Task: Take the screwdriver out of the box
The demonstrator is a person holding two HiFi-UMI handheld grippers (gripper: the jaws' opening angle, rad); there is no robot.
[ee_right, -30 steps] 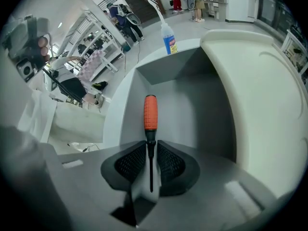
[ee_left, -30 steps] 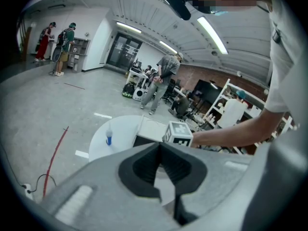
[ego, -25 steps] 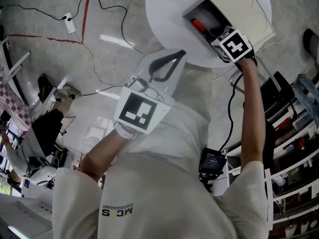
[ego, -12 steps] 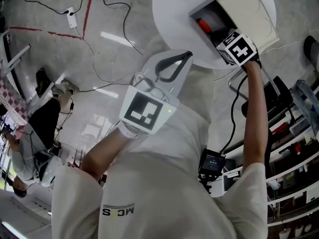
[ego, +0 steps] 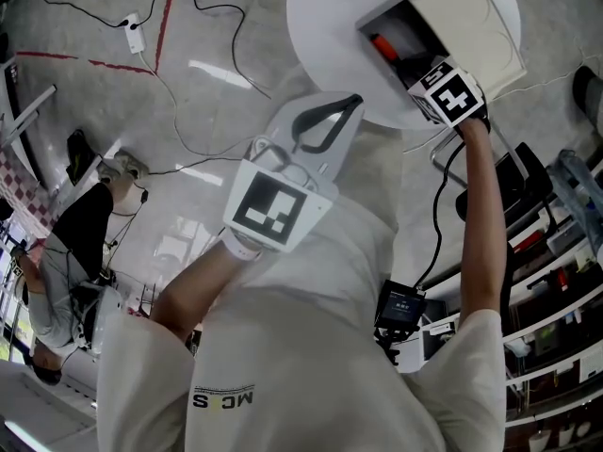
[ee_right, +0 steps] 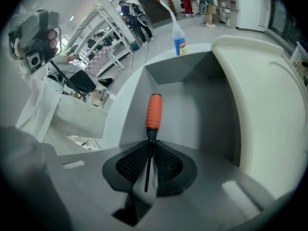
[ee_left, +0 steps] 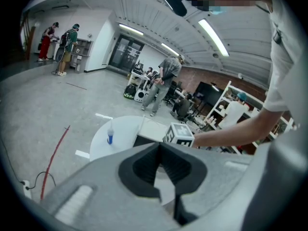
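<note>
The screwdriver (ee_right: 153,114) has an orange ribbed handle and a thin dark shaft; in the head view its handle (ego: 383,45) shows inside the open grey box (ego: 415,22) on the white round table (ego: 325,36). My right gripper (ee_right: 150,163) is shut on the shaft, with the handle pointing away into the box (ee_right: 192,100). From the head view the right gripper (ego: 435,83) sits at the box's near end. My left gripper (ego: 325,121) hangs below the table's edge over the floor, jaws together with nothing in them (ee_left: 160,165).
A small bottle with a blue label (ee_right: 179,40) stands on the table beyond the box; it also shows in the left gripper view (ee_left: 110,134). The box's cream lid (ego: 471,17) lies open to the right. Cables (ego: 203,55) run over the floor; shelving (ego: 556,252) stands at the right.
The right gripper has drawn back slightly toward the box's near end with the screwdriver held. The left gripper has barely moved.
</note>
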